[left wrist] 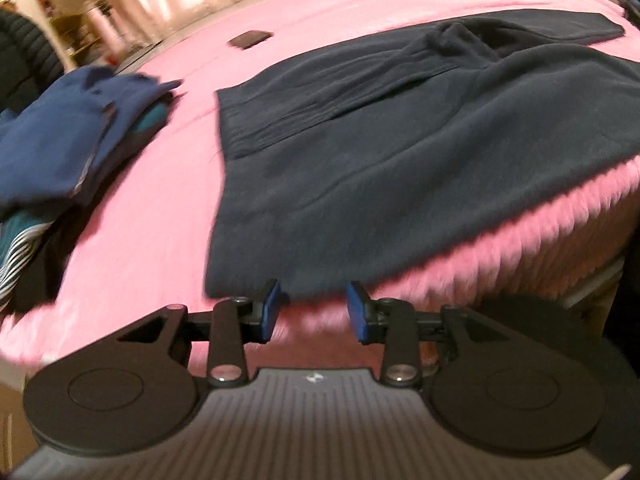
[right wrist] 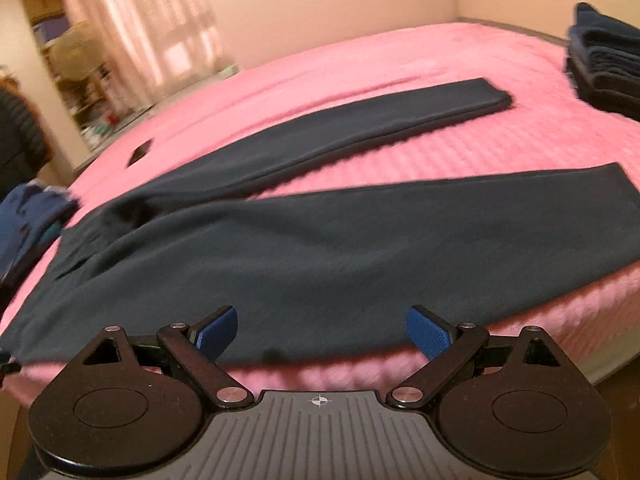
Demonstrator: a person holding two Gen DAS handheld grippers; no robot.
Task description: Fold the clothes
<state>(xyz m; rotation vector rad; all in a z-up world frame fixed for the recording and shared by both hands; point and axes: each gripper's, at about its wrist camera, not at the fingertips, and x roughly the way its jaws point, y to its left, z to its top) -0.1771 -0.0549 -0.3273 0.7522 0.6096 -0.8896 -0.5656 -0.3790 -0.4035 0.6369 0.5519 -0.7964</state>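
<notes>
Pink bed [right wrist: 460, 80] carries dark trousers [right wrist: 320, 248] spread flat ahead of both grippers, legs apart, unfolded. Folded stack [right wrist: 604, 68] far right: some clothes done. Right gripper [right wrist: 320, 336] gapes empty at near hem; left gripper [left wrist: 312, 312] parted, empty, just short of the waist corner.

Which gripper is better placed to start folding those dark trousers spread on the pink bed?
Probably the left gripper: it sits open at the waist corner of the dark trousers, fabric edge just ahead of its pads. The right gripper, also open, faces the near leg mid-length, with no corner to take.
</notes>
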